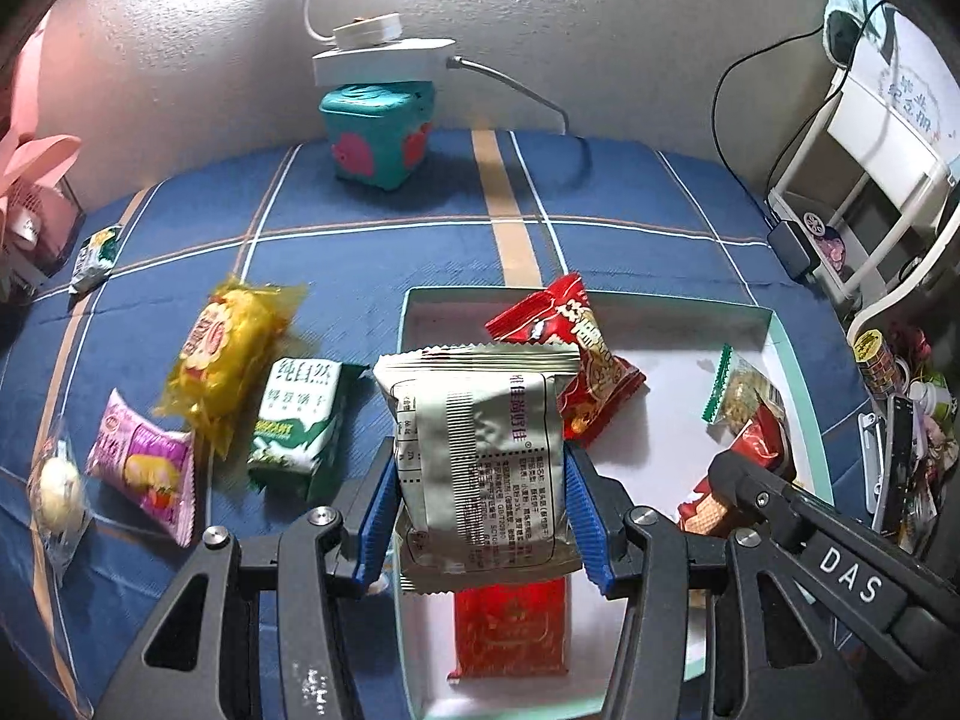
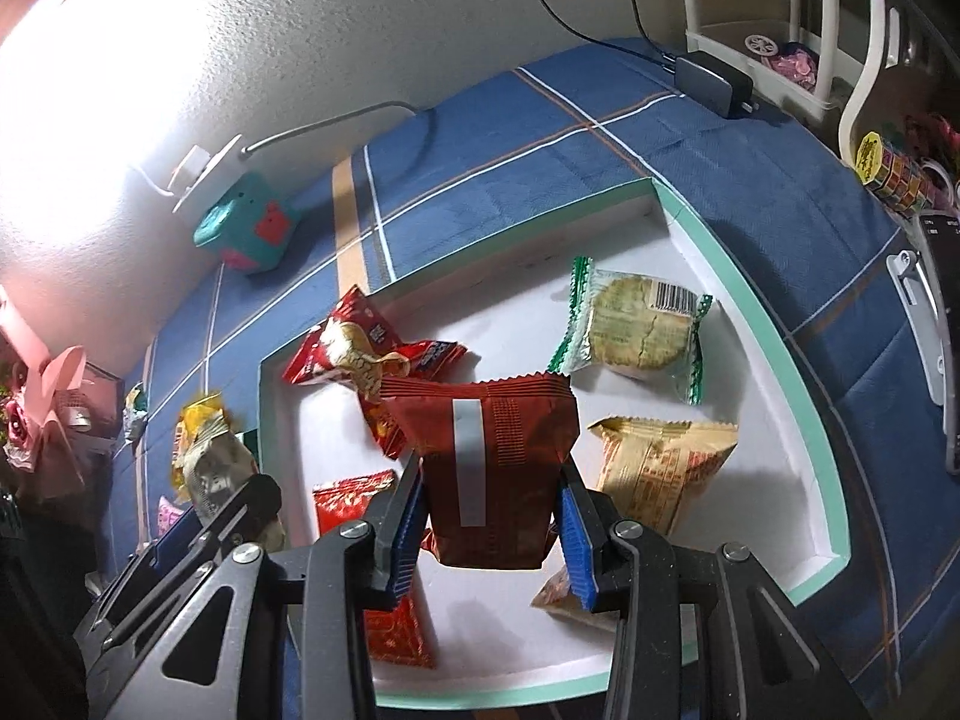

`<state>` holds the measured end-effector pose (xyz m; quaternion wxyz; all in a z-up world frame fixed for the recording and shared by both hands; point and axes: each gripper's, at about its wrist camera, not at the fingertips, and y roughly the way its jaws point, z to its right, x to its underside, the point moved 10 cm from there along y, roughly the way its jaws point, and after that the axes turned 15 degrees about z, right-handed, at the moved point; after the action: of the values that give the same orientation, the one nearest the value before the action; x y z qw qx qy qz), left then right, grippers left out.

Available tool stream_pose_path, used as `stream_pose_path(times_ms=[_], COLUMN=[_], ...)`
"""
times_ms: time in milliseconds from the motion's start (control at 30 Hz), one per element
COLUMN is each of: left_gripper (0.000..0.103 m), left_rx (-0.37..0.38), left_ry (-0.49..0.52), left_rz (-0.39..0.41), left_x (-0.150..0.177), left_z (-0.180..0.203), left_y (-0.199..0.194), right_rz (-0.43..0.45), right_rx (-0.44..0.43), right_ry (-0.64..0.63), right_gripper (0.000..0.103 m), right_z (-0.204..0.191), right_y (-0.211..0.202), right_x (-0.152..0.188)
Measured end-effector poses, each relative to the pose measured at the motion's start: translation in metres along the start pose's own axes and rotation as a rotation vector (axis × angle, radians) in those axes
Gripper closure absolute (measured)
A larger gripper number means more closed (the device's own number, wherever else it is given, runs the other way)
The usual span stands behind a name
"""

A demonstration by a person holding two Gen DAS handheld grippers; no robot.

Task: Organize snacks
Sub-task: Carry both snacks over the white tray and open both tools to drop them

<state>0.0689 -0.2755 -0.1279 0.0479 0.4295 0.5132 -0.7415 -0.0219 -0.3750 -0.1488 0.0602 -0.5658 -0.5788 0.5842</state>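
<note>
Left gripper [image 1: 480, 516] clamped on grey pack [image 1: 480, 456], held upright over left edge of tray [image 1: 804, 384]. Right gripper [image 2: 489, 531] clamped on dark red pack [image 2: 498, 468], held above tray floor. Under them in tray: flat red packet [image 1: 510, 630], tan pack [image 2: 660, 468], red peanut bag [image 2: 354, 348], green-edged cookie [image 2: 636, 330]. Loose on blue cloth [image 1: 390, 252] left of tray: green-white pack [image 1: 300, 420], yellow pack [image 1: 228, 354], pink pack [image 1: 144, 456]. Teal cube [image 1: 378, 132] at far wall.
</note>
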Motion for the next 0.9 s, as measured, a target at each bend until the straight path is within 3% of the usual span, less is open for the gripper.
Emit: stream_pose_path(times_ms=[800,900], left_gripper=[0.049,0.043], left_rx=[-0.037,-0.037], left_ry=[-0.026,-0.031], left_rz=[-0.046,-0.051], left_x=[0.007,0.004], left_z=[-0.002,-0.002], left_y=[0.03,0.026], right_rz=[0.0,-0.011], right_rx=[0.054,0.058], right_ry=[-0.035,-0.02], right_gripper=[0.06,0.06], right_z=[0.009,0.013], right_y=[0.011,0.012], right_x=[-0.002,-0.001])
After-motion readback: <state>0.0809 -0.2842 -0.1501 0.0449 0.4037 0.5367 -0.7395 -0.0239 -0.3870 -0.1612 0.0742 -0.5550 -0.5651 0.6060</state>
